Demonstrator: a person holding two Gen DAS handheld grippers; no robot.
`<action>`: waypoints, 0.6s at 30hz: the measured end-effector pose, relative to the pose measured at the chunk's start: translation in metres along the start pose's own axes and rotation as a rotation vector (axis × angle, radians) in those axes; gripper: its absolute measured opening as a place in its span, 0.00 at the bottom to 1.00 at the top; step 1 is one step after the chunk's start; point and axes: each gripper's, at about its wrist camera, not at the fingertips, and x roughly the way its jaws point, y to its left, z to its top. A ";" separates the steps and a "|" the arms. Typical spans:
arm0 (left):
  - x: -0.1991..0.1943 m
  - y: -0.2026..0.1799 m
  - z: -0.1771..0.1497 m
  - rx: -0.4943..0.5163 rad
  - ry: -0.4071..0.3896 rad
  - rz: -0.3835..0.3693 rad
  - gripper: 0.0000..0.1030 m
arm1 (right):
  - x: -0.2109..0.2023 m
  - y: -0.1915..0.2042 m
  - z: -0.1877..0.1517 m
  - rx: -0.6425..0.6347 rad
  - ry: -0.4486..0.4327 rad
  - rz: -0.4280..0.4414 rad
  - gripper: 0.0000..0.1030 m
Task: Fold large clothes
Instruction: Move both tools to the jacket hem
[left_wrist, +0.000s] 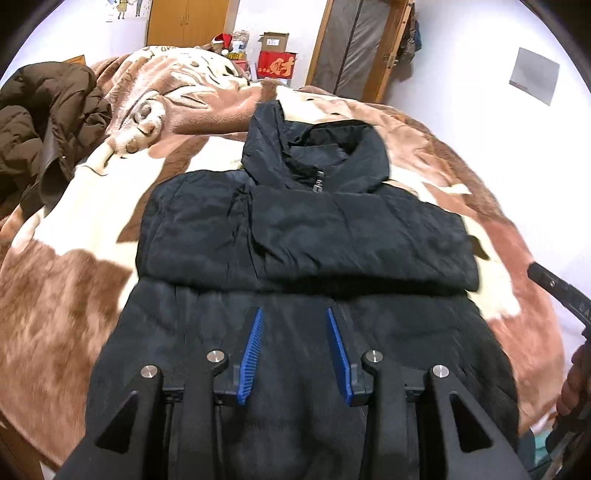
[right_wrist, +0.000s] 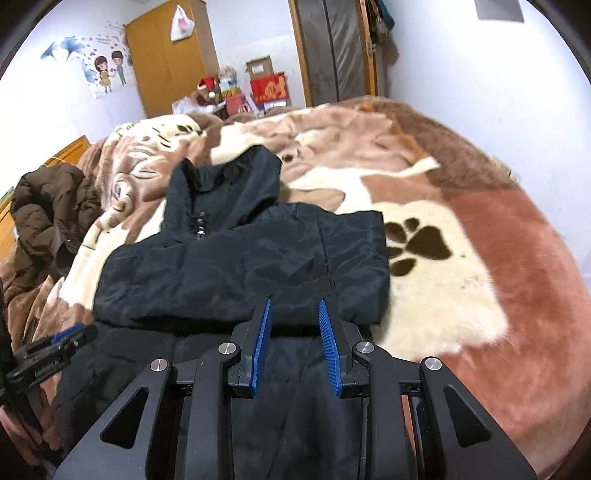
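Note:
A black padded jacket (left_wrist: 295, 229) (right_wrist: 240, 273) lies face up on the bed, with its hood (left_wrist: 332, 147) at the far end and both sleeves folded across the chest. My left gripper (left_wrist: 294, 310) sits over the jacket's near part, its blue pads a little apart and black fabric filling the gap. My right gripper (right_wrist: 294, 301) holds the near part the same way, close to the jacket's right edge. The fabric rises up toward both cameras. In the right wrist view the left gripper (right_wrist: 68, 338) shows at the jacket's left edge. The left wrist view shows the right gripper (left_wrist: 539, 275) at the far right.
A brown and cream paw-print blanket (left_wrist: 74, 288) (right_wrist: 461, 258) covers the bed. A brown puffer coat (left_wrist: 48, 122) (right_wrist: 48, 206) is heaped at the left. Boxes (left_wrist: 277, 62) and a wooden wardrobe (right_wrist: 170, 62) stand beyond the bed. A hand (left_wrist: 574, 373) shows at the right edge.

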 end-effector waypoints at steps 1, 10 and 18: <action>-0.009 -0.001 -0.005 0.003 -0.006 -0.005 0.37 | -0.013 0.004 -0.005 0.004 -0.016 -0.003 0.27; -0.062 -0.013 -0.028 0.027 -0.019 -0.035 0.38 | -0.052 0.045 -0.032 -0.069 -0.029 0.027 0.28; -0.074 -0.010 -0.018 0.008 -0.041 -0.049 0.53 | -0.056 0.056 -0.028 -0.106 -0.021 0.082 0.40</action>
